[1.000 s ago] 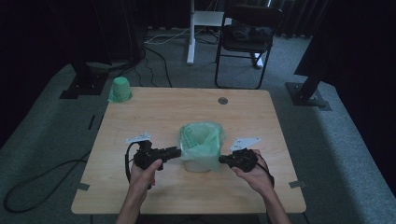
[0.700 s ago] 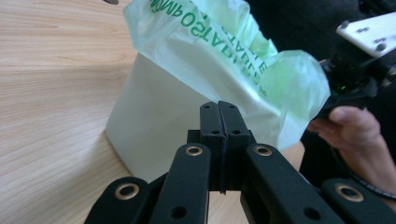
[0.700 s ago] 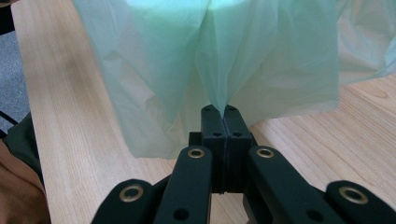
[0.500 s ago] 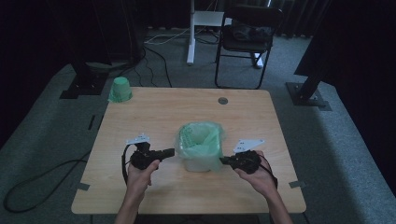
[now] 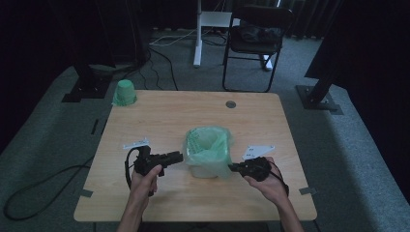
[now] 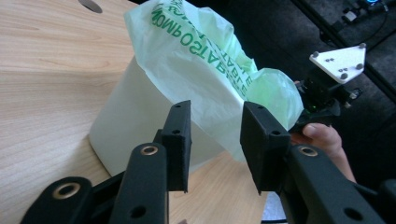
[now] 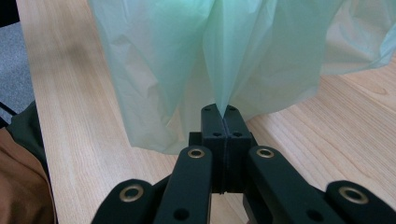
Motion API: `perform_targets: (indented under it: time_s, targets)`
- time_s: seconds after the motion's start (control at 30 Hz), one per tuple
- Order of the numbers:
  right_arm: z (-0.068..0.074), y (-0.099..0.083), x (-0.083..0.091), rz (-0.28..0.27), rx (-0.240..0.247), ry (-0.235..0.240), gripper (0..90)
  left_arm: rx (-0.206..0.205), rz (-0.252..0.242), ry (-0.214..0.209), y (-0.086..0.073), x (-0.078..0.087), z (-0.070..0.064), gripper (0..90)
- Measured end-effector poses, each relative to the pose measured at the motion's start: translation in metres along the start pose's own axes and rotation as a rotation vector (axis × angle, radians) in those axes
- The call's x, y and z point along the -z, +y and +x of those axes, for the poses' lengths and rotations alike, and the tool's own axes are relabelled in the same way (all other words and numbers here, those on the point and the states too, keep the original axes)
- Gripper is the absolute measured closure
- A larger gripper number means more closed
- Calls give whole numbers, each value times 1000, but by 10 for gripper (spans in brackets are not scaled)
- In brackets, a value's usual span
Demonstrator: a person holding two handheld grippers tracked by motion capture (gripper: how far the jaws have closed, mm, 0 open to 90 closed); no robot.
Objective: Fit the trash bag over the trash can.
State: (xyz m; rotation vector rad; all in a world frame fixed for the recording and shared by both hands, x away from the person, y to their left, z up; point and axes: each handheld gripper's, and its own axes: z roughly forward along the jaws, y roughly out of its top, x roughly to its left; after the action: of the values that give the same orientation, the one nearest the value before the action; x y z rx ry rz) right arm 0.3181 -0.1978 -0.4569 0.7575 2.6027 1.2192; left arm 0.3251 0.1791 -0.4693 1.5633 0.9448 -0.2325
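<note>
The white bin (image 5: pixel 205 162) sits near the middle of the table (image 5: pixel 159 116), lined with a green compostable bag (image 5: pixel 209 145) that spills over its rim. From the high view you get the layout: the left gripper (image 5: pixel 178 156) is just beside the bin on its left, the right gripper (image 5: pixel 232 167) at its right, and a green cup (image 5: pixel 125 93) sits well apart from the bin at the table's far left corner.

What that view can't tell you is what the jaws are doing. The right gripper view sorts that out: right gripper (image 7: pixel 219 111) is clamped tight on a pinch of the bag (image 7: pixel 219 51), the film fanning up from between the pads. In the left gripper view, the left gripper (image 6: pixel 215 135) has its jaws spread apart with nothing between them, just short of the bag's overhang (image 6: pixel 205 60) and the bin wall (image 6: pixel 135 116). You also see the other hand (image 6: pixel 322 137) past the bin there, holding its gripper.
</note>
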Motion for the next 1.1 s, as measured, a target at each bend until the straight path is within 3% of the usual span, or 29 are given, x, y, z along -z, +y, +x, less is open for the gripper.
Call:
perform_targets:
  time_s: [0.13,0.23,0.33,0.4,0.5,0.6,0.63,0.83,1.1]
  targets:
    - [0,1,-1,-3,4,2,900,12,21,-3,-2,-4,4,553]
    - [1,1,-1,-1,4,2,900,22,38,-26,-2,-11,7,526]
    - [1,2,-2,-1,6,3,900,36,22,-63,0,-15,9,512]
    - [1,2,-2,-2,5,4,900,24,6,-93,3,-15,7,543]
    - [1,2,-2,-3,7,5,900,-11,4,-104,8,-16,1,668]
    - [1,2,-3,-6,7,6,900,-52,0,-78,10,-14,-4,871]
    - [2,2,-3,-6,8,6,900,-63,1,-66,10,-13,-5,900]
    - [1,1,1,-12,10,1,900,-92,-7,-24,7,-5,-5,900]
    - [1,-3,2,0,25,7,900,-56,9,44,-5,5,11,900]
